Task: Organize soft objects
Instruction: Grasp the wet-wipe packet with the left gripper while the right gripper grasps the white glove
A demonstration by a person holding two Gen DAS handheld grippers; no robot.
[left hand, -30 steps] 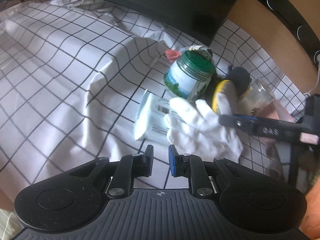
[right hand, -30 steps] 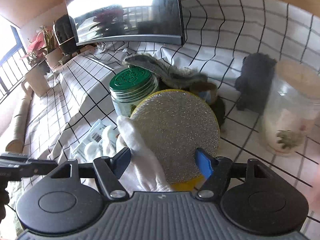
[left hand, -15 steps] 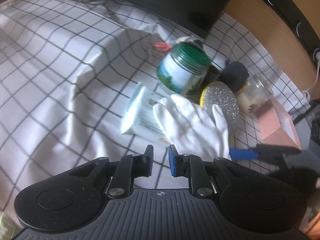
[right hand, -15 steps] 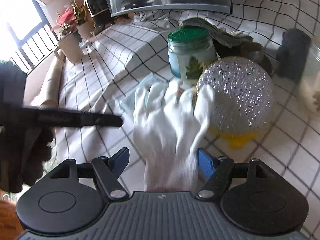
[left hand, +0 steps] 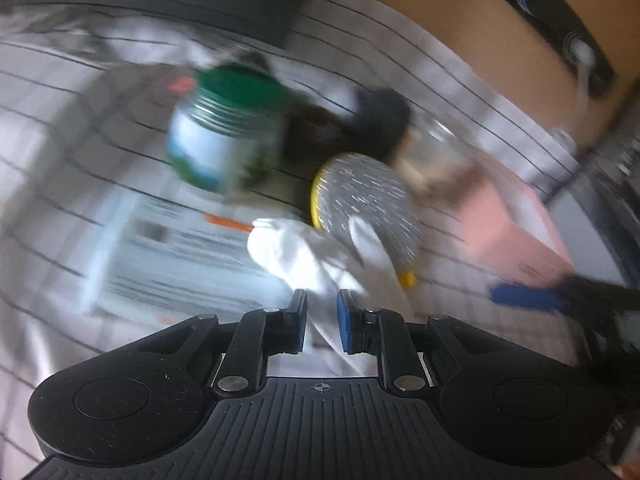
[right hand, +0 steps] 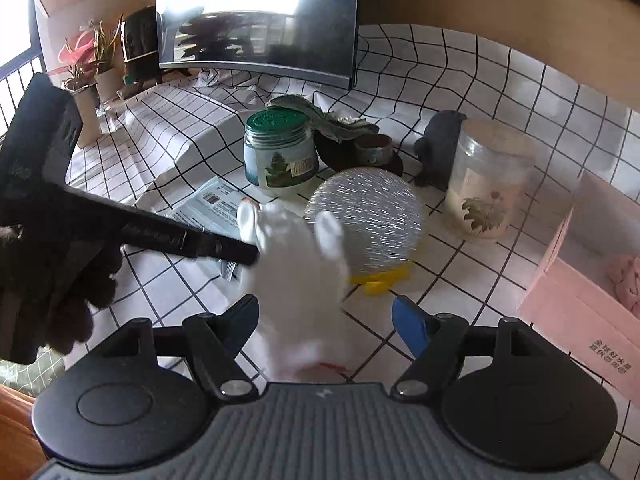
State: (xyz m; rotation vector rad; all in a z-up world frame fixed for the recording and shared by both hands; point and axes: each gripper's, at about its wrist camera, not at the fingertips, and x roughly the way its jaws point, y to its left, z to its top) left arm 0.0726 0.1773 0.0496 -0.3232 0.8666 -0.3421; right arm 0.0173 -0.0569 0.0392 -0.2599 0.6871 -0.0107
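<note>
White glove (right hand: pixel 296 276) lay on the checked surface (right hand: pixel 460 264), unsorted. Left gripper (left hand: pixel 322 320) stood nearly together around its cuff; right gripper (right hand: pixel 324 322) stood apart, empty. Pink box (right hand: pixel 580 308) already held pink cloth (right hand: pixel 626 280).

We can make out small Chinese characters on the pink box (right hand: pixel 576 316), right of the claw, too small to read; the leaflet's (right hand: pixel 208 204) print is illegible.

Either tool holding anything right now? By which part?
Right tool: nothing, jaws open astride the cuff of the white glove. Left tool: nearly shut at the glove's edge; too blurred to tell a grip.
</note>
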